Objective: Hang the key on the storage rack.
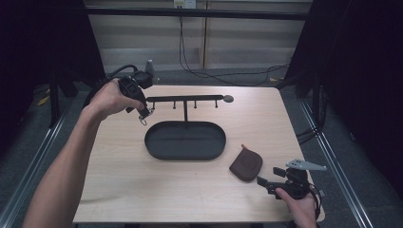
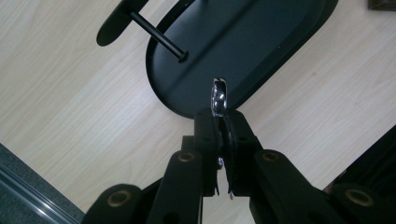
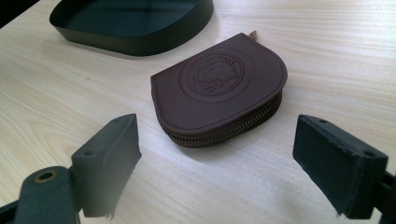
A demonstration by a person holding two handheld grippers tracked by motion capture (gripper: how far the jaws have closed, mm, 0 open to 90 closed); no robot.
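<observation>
L hand (image 1: 110,99) raised, jaws down

A recording lab or test room

Black curtains (image 1: 43,42) flank the pale wooden counter (image 1: 142,190); cables (image 1: 209,71) trail over grey floor behind it, metal rails (image 1: 28,156) alongside.

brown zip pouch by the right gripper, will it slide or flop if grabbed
The pouch looks like stiff leather holding a domed shape, so it probably won't flop. It lies flat on the smooth table, so a push would likely slide it. The right gripper stands open, not touching it.
</observation>
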